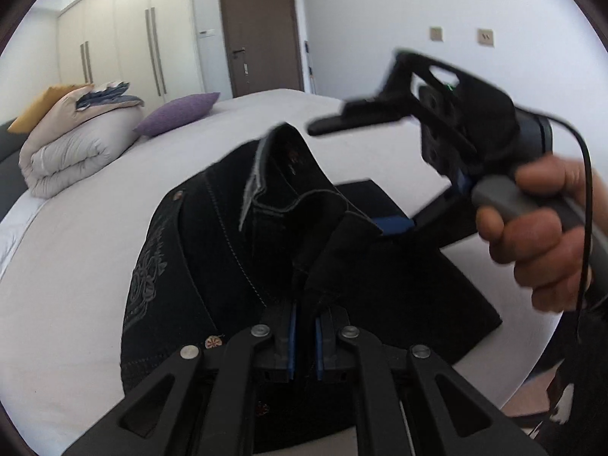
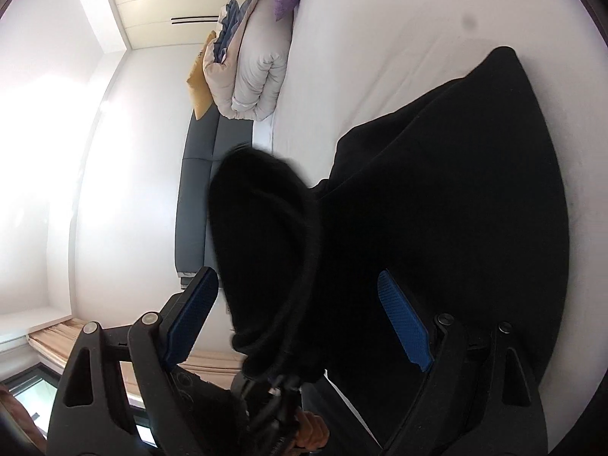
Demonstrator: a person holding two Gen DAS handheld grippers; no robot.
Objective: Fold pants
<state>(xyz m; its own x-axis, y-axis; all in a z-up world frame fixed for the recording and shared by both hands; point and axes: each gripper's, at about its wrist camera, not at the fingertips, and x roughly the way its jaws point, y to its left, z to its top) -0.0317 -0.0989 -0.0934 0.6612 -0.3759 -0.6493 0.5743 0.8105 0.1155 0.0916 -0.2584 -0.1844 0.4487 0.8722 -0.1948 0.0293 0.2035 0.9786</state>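
The black denim pants with grey embroidery and pale stitching [image 1: 197, 250] lie on the white bed sheet [image 1: 76, 266], partly lifted, with a waistband flap standing up in the middle of the heap. The left tool [image 1: 305, 336] has its blue-padded fingers drawn nearly together on a ridge of the dark cloth, pinching it. The right tool [image 2: 298, 326] stands wide apart, one blue pad on each side of a dark rounded mass close to the lens. That mass seems to be a fold of the pants, though it is too dark to tell with certainty.

The main risk is that the left pinch holds only a thin ridge of fabric, so a pull could slip the denim free and drop the raised part crooked. The right tool, being spread, carries nothing; if it closes on only one layer, the fold would probably come out uneven. The heavy denim may also drag the rest of the heap across the sheet.

In the left view the person's right hand [image 1: 532, 235] wraps the grey handle, rolled so the fingers point sideways toward the pants from the right. The left tool points forward and slightly down, low over the garment.
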